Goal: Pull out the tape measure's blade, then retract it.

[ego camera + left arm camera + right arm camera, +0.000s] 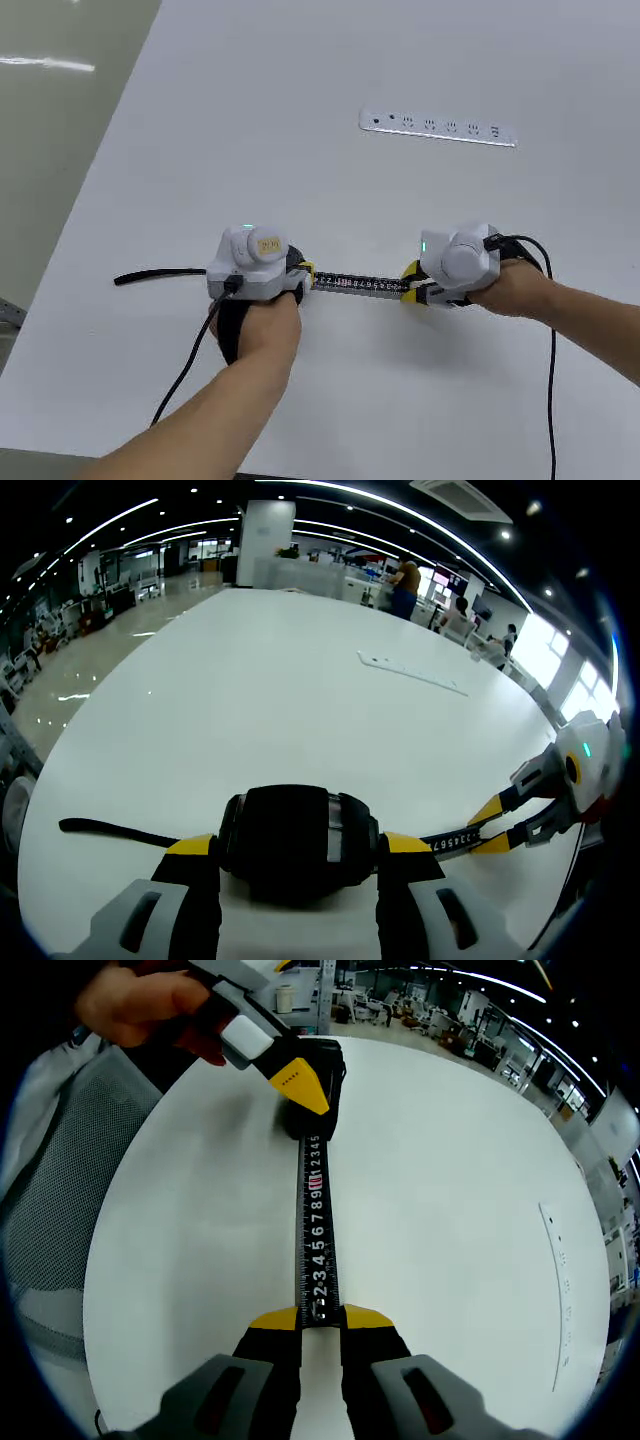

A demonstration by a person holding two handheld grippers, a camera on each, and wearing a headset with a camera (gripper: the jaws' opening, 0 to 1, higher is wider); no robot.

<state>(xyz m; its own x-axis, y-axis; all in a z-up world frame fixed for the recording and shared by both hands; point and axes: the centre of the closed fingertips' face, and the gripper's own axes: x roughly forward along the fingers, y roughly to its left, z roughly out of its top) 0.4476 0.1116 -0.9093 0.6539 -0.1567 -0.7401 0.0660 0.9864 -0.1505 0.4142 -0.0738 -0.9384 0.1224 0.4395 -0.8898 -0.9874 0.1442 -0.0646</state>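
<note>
The tape measure (340, 282) is on the white surface (300, 120), with part of its blade drawn out. Its black case (298, 830) sits between the two yellow-tipped jaws of the left hand-held gripper (303, 278), which is clenched on it. In the left gripper view one jaw presses on each side of the case.

The blade (317, 1230) runs straight out from the case, with the printed numbers facing up. At the end far from the case, the right hand-held gripper (320, 1317) is grasping the blade, its jaws closed on it from both edges. I cannot tell whether the blade touches the surface or hangs just above it.

A black strap (160, 274) lies flat on the surface on the side of the case opposite to the blade. One end of it is near the case and the other end points away from it.

The left hand (265, 330) holds its hand-held gripper just beside the case, on the person's side. The right hand (515, 290) is beyond the blade's far end from the case. A black cable (551, 340) goes from the right hand-held gripper toward the person, well apart from the case.

A white power strip (437, 127) lies on the surface well apart from the case, on the far side of the blade from the person.
</note>
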